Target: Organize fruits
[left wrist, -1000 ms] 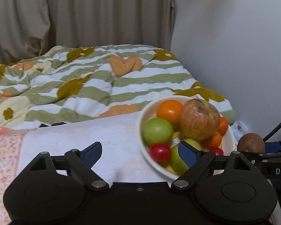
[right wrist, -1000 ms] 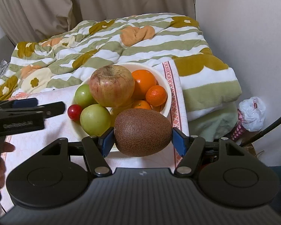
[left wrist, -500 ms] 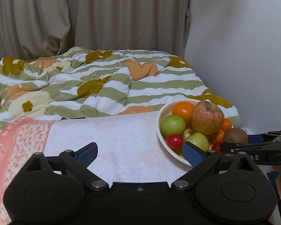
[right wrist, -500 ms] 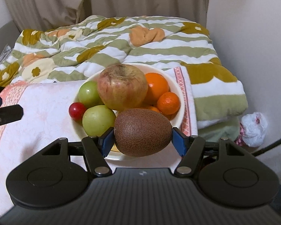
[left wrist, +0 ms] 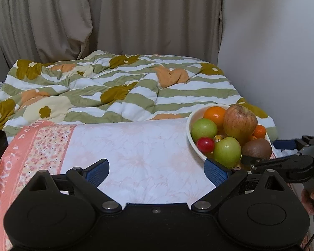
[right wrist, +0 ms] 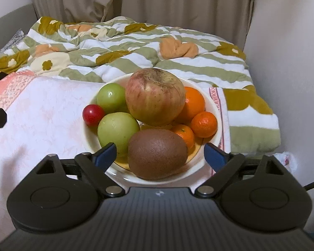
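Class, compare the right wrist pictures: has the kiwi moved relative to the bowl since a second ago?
Yes. The kiwi has dropped from between the right gripper fingers into the near side of the bowl; the jaws now stand open.

bed (left wrist: pixel 178 96) under a rumpled green-striped floral duvet (left wrist: pixel 115 87). pink-bordered floral towel (left wrist: pixel 136 154) spread flat at its near edge. white fruit bowl (right wrist: pixel 214 102) sits on the towel's right end.

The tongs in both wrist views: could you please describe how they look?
Both the left tongs and the right tongs have black angular linkage arms, round black housings, silver pivot screws and blue textured pads. The right body is ribbed grey, with a black cable trailing at its side.
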The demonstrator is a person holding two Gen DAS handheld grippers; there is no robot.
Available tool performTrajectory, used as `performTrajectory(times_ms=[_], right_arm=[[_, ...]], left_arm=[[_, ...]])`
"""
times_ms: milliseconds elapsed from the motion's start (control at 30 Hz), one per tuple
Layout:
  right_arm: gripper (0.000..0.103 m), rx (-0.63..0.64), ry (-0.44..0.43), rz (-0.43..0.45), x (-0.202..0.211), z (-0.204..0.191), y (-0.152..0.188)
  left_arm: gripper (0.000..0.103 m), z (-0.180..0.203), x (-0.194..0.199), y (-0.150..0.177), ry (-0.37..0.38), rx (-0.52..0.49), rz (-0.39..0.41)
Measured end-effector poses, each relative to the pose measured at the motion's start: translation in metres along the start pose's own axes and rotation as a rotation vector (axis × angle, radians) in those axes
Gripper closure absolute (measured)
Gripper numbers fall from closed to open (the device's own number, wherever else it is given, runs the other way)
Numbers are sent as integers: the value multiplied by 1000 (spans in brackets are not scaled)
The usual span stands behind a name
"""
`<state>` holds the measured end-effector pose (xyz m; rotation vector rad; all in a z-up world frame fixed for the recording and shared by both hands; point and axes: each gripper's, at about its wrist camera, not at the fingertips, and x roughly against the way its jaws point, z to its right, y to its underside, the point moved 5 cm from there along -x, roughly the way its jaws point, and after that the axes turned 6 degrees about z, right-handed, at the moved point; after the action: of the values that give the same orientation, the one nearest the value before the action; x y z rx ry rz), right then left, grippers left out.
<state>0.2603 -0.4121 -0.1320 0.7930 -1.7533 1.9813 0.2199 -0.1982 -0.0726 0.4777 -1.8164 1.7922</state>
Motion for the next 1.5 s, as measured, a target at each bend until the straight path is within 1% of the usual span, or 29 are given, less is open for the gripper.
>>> performTrajectory(times_ms=[133, 267, 433, 533, 700, 900, 1000, 1133, 1300, 1500], right_arm=[[0, -23, 19, -14, 6, 0, 3], [0, -35, 45, 7, 27, -4, -2], [0, -38, 66, 40, 65, -23, -12], [0, -52, 62, 63, 91, -38, -18], [0, -90, 49, 90, 135, -64, -24], [0, -162, 39, 97, 181, -87, -23], [0, -169, 56, 110, 199, -98, -19], [0, -163, 63, 100, 217, -112, -9], [0, -171, 66, 89, 229, -126, 2], [0, -171, 84, 83, 234, -133, 6]], left_arm=[[4, -6, 10, -2, 2, 1, 17], [4, -14, 25, -6, 18, 0, 36], [4, -27, 55, -11, 33, -7, 84], [4, -36, 74, -12, 39, 2, 108], [3, -54, 108, -10, 27, 1, 143], [0, -73, 141, 0, 11, 2, 162], [0, -81, 154, 6, -2, -1, 161], [0, -90, 166, 13, -26, -8, 156], [0, -100, 178, 23, -13, -3, 156], [0, -104, 183, 27, -16, -7, 157]])
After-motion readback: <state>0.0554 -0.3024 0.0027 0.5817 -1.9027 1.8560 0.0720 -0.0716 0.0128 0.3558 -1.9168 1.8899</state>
